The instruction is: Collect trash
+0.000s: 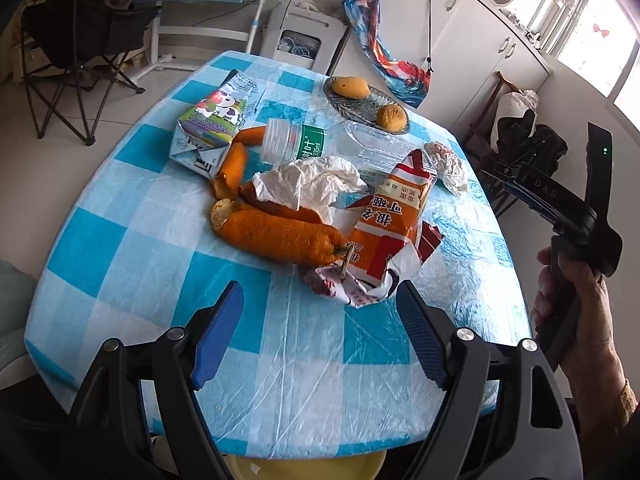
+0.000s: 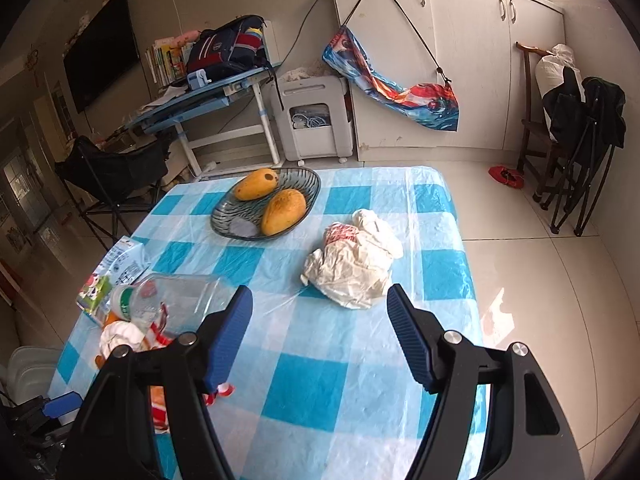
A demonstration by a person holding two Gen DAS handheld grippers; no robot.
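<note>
I hold both the left gripper (image 1: 320, 320) and the right gripper (image 2: 320, 320) wide open and empty: orange peel (image 1: 280, 236) beside the snack wrapper (image 1: 394, 220), crumpled paper (image 2: 354, 264) beyond it.

Bright window daylight, plastic glare, sharp focus, heavy fisheye edges.

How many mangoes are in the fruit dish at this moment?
2. One mango lies at the far side of the glass dish, the other mango nearer the camera beside it. Neither appears hidden.
</note>
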